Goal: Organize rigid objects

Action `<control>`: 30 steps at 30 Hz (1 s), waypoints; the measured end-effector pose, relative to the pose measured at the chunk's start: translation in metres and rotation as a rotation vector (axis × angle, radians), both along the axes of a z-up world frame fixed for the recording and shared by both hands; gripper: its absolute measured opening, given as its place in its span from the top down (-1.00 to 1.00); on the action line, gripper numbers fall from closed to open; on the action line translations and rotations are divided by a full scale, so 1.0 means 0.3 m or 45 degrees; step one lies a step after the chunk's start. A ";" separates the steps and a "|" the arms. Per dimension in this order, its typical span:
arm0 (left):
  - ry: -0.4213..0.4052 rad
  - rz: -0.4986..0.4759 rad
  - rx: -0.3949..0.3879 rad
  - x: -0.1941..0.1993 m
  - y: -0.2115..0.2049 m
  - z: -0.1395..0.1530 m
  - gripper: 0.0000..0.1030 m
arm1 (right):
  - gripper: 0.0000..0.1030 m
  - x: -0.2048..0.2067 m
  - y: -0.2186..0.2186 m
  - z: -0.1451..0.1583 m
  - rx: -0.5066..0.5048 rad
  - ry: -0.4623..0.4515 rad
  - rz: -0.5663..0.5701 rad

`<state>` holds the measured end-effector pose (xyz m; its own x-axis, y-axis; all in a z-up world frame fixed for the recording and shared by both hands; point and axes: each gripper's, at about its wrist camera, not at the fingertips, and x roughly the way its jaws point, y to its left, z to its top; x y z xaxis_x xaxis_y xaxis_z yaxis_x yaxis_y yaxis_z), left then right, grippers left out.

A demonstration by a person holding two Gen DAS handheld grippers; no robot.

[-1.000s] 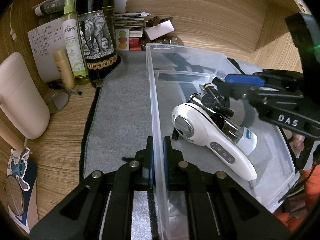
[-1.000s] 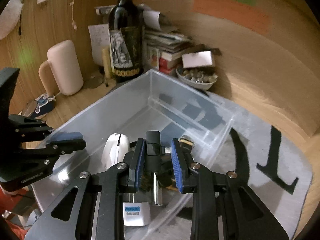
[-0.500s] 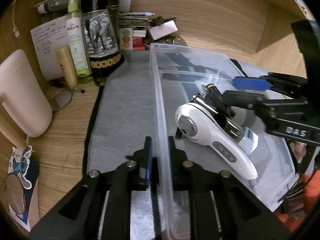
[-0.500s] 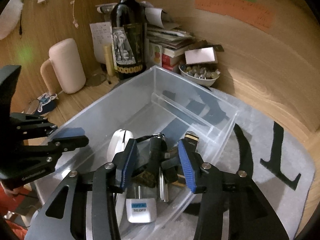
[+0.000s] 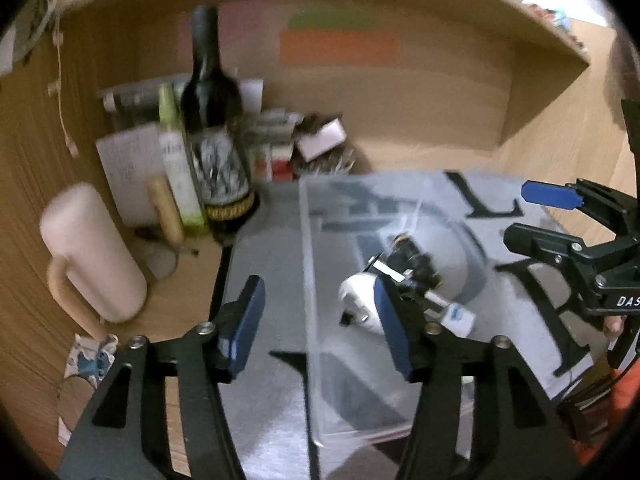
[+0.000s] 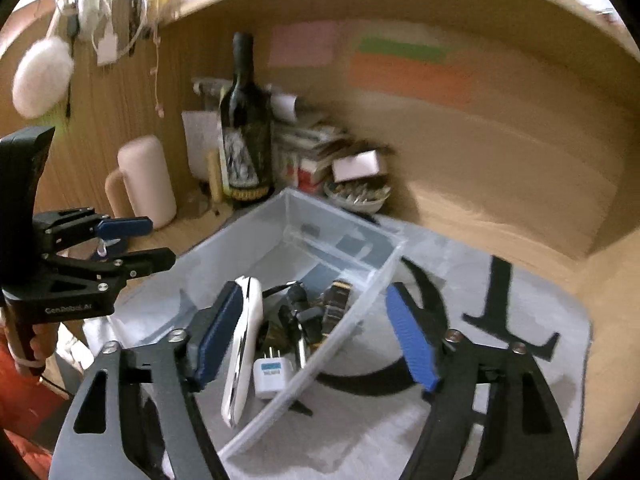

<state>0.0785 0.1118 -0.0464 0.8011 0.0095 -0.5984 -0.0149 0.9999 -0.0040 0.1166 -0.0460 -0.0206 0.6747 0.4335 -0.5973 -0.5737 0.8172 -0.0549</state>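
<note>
- Left hand-held gripper [image 5: 320, 320]: jaws spread wide, nothing between the blue pads [image 5: 246, 322], and it looks to be raised, though the frame is blurred.
- From the right wrist view, the left hand-held gripper [image 6: 154, 242] juts in from the left edge, jaws parted; a hand [image 6: 28, 350] grips its handle low down.
- Right hand-held gripper [image 6: 316, 340]: jaws wide apart, holding nothing.
- From the left wrist view, the right hand-held gripper [image 5: 520, 214] reaches in from the right edge, parted.

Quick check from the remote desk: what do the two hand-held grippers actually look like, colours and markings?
Both match: black frames with silver screws and blue finger pads. The left hand-held gripper carries grey lettering on its side; the right hand-held gripper bears white letters "DAS".
</note>
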 end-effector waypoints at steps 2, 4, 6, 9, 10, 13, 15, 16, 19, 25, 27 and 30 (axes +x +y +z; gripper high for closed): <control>-0.071 -0.017 -0.002 -0.036 -0.029 0.041 -0.30 | -0.58 -0.040 -0.037 0.037 0.039 -0.052 -0.030; -0.127 -0.030 -0.012 -0.065 -0.052 0.073 -0.46 | -0.59 -0.072 -0.066 0.064 0.068 -0.081 -0.047; -0.199 -0.045 -0.032 -0.102 -0.084 0.109 -0.62 | -0.66 -0.111 -0.099 0.096 0.091 -0.123 -0.078; -0.267 -0.064 -0.058 -0.142 -0.121 0.148 -0.81 | -0.87 -0.172 -0.144 0.137 0.113 -0.199 -0.127; -0.293 -0.069 -0.071 -0.158 -0.136 0.159 -0.89 | -0.98 -0.191 -0.157 0.146 0.118 -0.223 -0.140; -0.338 -0.078 -0.094 -0.188 -0.162 0.179 -0.95 | -1.00 -0.255 -0.193 0.174 0.133 -0.301 -0.179; -0.367 -0.076 -0.108 -0.214 -0.182 0.194 -0.97 | -1.00 -0.287 -0.212 0.185 0.133 -0.329 -0.196; -0.383 -0.073 -0.119 -0.225 -0.191 0.198 -0.99 | -1.00 -0.303 -0.221 0.188 0.134 -0.343 -0.211; -0.408 -0.074 -0.131 -0.250 -0.214 0.205 -0.99 | -1.00 -0.342 -0.244 0.196 0.147 -0.382 -0.235; -0.446 -0.079 -0.137 -0.289 -0.252 0.214 -0.99 | -1.00 -0.399 -0.283 0.200 0.179 -0.424 -0.253; -0.459 -0.073 -0.129 -0.300 -0.263 0.219 -0.99 | -1.00 -0.409 -0.291 0.197 0.184 -0.428 -0.257; -0.466 -0.075 -0.128 -0.308 -0.272 0.219 -0.99 | -1.00 -0.418 -0.299 0.194 0.190 -0.426 -0.256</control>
<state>-0.0141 0.0304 0.0194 0.9594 -0.0869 -0.2683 0.0631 0.9933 -0.0964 -0.0088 -0.1358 0.0376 0.9008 0.3390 -0.2715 -0.3729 0.9241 -0.0832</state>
